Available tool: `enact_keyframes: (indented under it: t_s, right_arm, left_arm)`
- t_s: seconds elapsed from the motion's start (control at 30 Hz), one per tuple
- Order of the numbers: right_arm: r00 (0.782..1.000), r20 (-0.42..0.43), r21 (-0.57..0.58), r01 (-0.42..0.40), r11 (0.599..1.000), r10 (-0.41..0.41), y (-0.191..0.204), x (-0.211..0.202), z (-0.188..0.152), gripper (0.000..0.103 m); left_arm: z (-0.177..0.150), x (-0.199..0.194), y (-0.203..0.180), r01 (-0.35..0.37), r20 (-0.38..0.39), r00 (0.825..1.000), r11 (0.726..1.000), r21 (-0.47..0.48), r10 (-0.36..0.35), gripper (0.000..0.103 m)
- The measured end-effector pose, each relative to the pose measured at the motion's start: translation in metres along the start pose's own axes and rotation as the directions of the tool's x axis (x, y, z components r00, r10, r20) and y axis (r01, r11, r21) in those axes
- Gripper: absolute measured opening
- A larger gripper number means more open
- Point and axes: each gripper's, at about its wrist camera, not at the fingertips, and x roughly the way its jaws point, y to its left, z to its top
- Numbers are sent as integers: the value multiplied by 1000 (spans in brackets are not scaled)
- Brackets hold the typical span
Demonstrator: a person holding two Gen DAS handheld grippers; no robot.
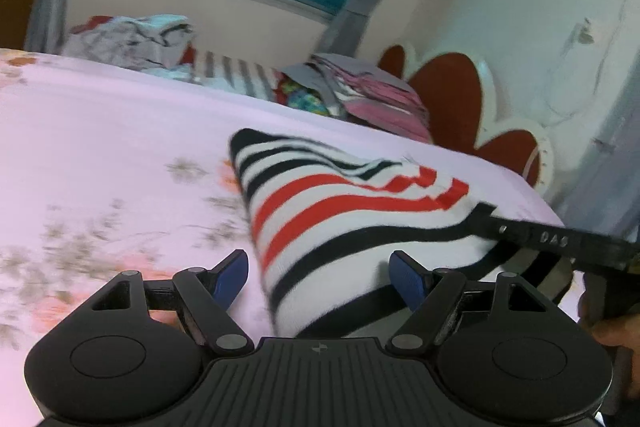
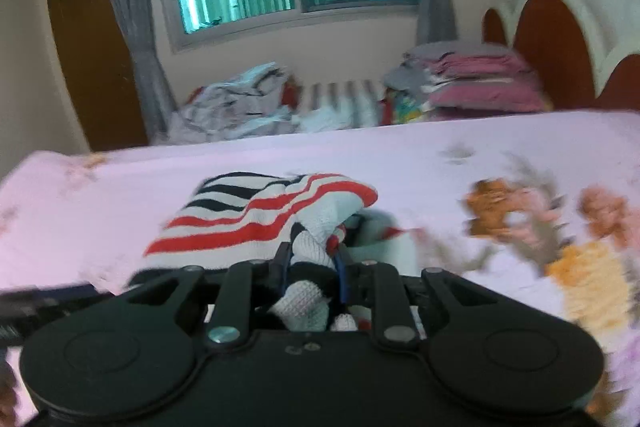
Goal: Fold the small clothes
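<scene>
Our right gripper [image 2: 311, 269] is clenched on a bunched edge of the striped garment [image 2: 256, 223]; from its own camera we see knit cloth pinched between the two narrow jaws, with more of it gathered up behind them. Our left gripper [image 1: 318, 277] stands released, its blue pads [image 1: 408, 277] spread wide, one over the bare sheet and the other over the near edge of the garment, pressing on nothing.

The garment lies on the pink flowered bed sheet [image 1: 100, 147], near us and well apart from the clothes at the far side. It already looks partly doubled over, with a loose flap turned up near the red stripes. We judge that we are in the middle of a fold: the right side has its corner, the left has not yet taken one.

Next we need the left pads to close on the near edge on their side, so both corners can be lifted and carried across evenly. Thick knit may slip or bunch, so the bite should take the whole edge.

Counting: two grippers, one striped garment under work, one rumpled pile of unfolded clothes [image 2: 236, 99] at the far side, and one neat stack of folded clothes [image 2: 480, 79] by the headboard [image 2: 552, 43]. How many pieces each holds we cannot tell.
</scene>
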Motion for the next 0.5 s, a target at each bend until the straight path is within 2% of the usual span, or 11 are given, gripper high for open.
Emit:
enact_keyframes:
  t_s: [0.07,0.13,0.27,0.4,0.5]
  right_arm:
    - [998,-60,49,27,998,-24,-18,9,-12,21]
    - [993,-119,115,7,993,7,-31,21,-27,21]
    - [993,-119,203,2,979,22,-40,22,-30,28]
    - [993,-100,260,-36,965,64,-50,-2,-30,31]
    - [989,-112,286,-64,956,100,-54,-18,-34,35]
  left_arm:
    - [-7,8,-9,17,-28,999,1000,16,-16,77]
    - [-14,19,-15,26,-77,997,999,26,-24,77]
    - [-24,32,-17,-11,-115,993,998,64,19,77]
    - [-26,27,-16,-12,-113,993,995,95,23,77]
    - [-24,21,-13,-15,-118,993,997,70,23,77]
